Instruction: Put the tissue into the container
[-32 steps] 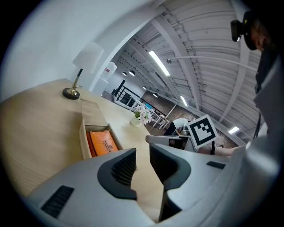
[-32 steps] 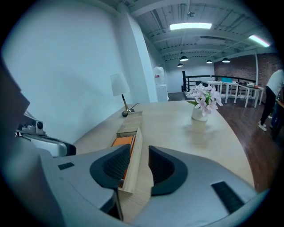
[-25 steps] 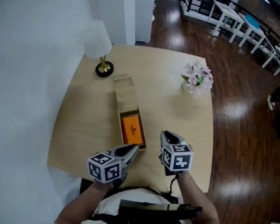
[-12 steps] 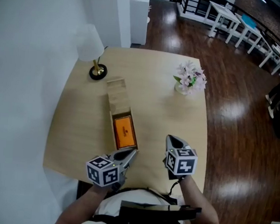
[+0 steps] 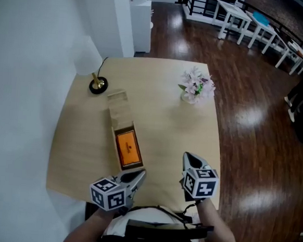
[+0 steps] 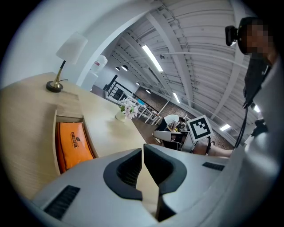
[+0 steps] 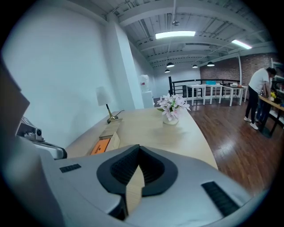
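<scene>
A long wooden container lies on the table, and an orange tissue pack sits in its open near end. The far part is covered by a wooden lid. My left gripper hovers just off the container's near end, shut with nothing between its jaws. My right gripper hangs to the right of the box, also shut and empty. The left gripper view shows the orange pack inside the container wall, ahead and left of the left gripper. In the right gripper view the pack lies left of the right gripper.
A gold-footed lamp stands at the table's far left corner, by the white wall. A vase of pink flowers stands at the far right. Bare tabletop lies between box and flowers. Dark wood floor drops off to the right.
Both grippers have drawn back a little toward the person and away from the container's near end. The head view has shifted, so the table sits lower left in it.
</scene>
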`<move>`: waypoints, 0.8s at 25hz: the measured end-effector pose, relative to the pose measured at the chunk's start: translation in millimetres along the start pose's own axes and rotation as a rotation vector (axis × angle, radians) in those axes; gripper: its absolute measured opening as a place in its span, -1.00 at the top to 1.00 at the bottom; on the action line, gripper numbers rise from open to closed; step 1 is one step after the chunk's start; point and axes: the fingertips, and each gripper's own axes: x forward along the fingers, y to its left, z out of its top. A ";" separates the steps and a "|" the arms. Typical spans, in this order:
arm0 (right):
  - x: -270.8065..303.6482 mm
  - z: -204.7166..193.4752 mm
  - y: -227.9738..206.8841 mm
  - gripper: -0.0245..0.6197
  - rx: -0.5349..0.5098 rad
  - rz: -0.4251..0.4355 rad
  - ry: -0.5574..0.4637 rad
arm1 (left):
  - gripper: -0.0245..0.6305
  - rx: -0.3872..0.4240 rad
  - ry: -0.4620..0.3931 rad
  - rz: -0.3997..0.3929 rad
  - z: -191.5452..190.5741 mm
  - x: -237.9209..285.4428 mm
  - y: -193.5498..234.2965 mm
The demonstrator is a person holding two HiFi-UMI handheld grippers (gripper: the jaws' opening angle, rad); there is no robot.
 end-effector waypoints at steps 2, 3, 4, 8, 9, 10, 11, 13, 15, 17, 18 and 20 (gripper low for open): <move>-5.5 -1.7 -3.4 0.91 0.009 0.002 -0.006 | 0.91 0.009 0.005 -0.004 0.4 -2.6 -4.8; -7.8 -2.8 -5.0 0.91 0.013 0.002 -0.009 | 0.91 0.013 0.006 -0.005 0.4 -3.9 -6.4; -10.1 -3.7 -6.9 0.91 0.017 0.001 -0.013 | 0.91 0.015 0.007 -0.005 0.3 -5.3 -7.6; -17.9 -7.1 -14.3 0.91 0.032 -0.008 -0.024 | 0.91 0.013 0.011 0.003 -1.4 -10.5 -9.3; -19.6 -7.7 -15.6 0.91 0.035 -0.009 -0.026 | 0.91 0.012 0.014 0.007 -2.4 -11.8 -8.8; -21.3 -8.7 -16.5 0.91 0.037 -0.010 -0.027 | 0.91 0.011 0.017 0.011 -3.7 -13.0 -8.4; -23.0 -10.0 -17.4 0.92 0.039 -0.010 -0.028 | 0.91 0.009 0.021 0.014 -5.2 -14.1 -8.1; -26.4 -12.6 -19.4 0.92 0.043 -0.012 -0.030 | 0.91 0.007 0.026 0.017 -7.8 -15.5 -7.8; -29.7 -14.5 -21.3 0.92 0.045 -0.014 -0.033 | 0.91 0.010 0.032 0.018 -9.0 -16.4 -8.4; -33.3 -16.0 -22.3 0.92 0.045 -0.012 -0.036 | 0.91 0.017 0.038 0.017 -9.8 -16.5 -10.0; -34.8 -16.8 -22.5 0.92 0.044 -0.010 -0.037 | 0.91 0.018 0.042 0.017 -10.3 -16.2 -10.7; -36.9 -19.2 -22.7 0.92 0.040 -0.006 -0.035 | 0.91 0.014 0.050 0.014 -12.2 -15.1 -11.8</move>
